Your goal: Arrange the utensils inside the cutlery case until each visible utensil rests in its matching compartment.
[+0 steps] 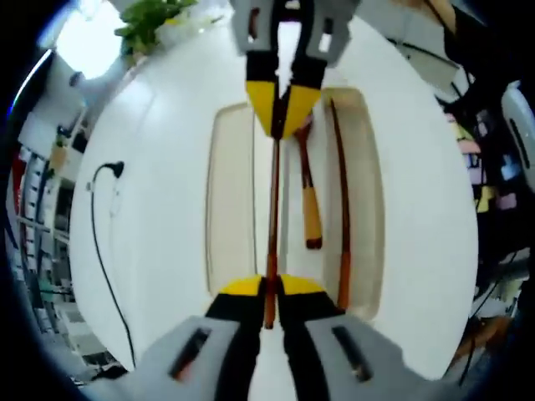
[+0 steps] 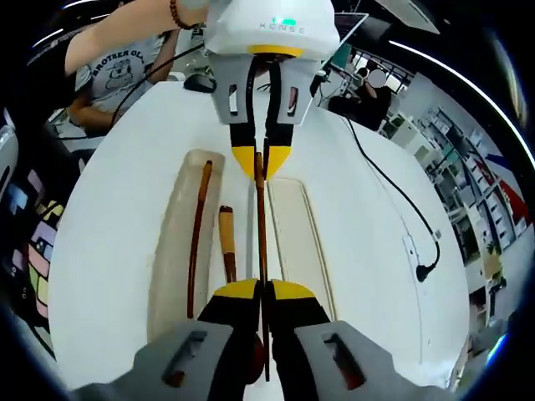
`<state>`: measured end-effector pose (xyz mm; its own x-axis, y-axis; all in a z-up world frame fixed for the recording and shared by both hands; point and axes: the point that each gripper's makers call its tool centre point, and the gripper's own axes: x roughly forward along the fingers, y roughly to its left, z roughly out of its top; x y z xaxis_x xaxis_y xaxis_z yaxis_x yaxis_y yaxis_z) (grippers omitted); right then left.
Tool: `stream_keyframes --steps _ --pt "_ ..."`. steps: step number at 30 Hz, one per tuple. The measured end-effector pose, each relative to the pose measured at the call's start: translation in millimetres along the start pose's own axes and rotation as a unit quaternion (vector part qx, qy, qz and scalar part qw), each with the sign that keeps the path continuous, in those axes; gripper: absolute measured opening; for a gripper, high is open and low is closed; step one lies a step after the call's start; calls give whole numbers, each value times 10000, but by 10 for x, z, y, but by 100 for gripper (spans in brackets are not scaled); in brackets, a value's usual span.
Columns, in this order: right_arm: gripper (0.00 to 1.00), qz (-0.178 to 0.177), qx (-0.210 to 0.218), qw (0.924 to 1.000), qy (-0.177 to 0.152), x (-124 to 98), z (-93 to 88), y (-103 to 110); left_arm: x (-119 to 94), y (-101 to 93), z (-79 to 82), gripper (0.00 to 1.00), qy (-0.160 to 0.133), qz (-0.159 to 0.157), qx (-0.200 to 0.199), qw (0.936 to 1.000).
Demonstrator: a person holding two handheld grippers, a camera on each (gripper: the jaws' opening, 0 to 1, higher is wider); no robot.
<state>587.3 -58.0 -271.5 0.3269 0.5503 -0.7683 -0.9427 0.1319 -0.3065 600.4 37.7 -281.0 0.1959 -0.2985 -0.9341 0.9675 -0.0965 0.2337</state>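
Left gripper [image 1: 269, 288] and right gripper [image 2: 264, 292] both clenched on one chopstick [image 1: 272, 209], over the cutlery case [image 1: 230, 200], white bench [image 1: 159, 251] beneath

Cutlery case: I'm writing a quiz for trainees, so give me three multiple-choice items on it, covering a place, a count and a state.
1. Where does the loose chopstick lie?
A. in an outer compartment of the cutlery case
B. on the bare table
C. across the cable

2. How many chopsticks show?
A. one
B. two
C. four

3. The held chopstick is:
A. gripped at both ends
B. lying free
C. gripped at one end

Answers:
1. A, it lies along the case's edge slot.
2. B, one is held and one is loose.
3. A, the left hand-held gripper and the right hand-held gripper each close on an end.
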Motion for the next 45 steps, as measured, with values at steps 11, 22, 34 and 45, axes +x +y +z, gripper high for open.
stream_keyframes --steps 11,22,34,45 --pt "1 11 274 9995 -180 -150 -19 221 -90 -302 164 5 -283 -178 -78 9994" --pt "1 352 411 9985 -122 0 -125 521 59 -433 104 5 -353 -603 -183 9974" --pt "2 772 770 9939 -173 113 -158 586 124 -534 40 6 -322 -764 -265 9962" --pt "2 924 997 9906 -126 159 -162 657 195 -583 -8 6 -236 -832 -345 9957"
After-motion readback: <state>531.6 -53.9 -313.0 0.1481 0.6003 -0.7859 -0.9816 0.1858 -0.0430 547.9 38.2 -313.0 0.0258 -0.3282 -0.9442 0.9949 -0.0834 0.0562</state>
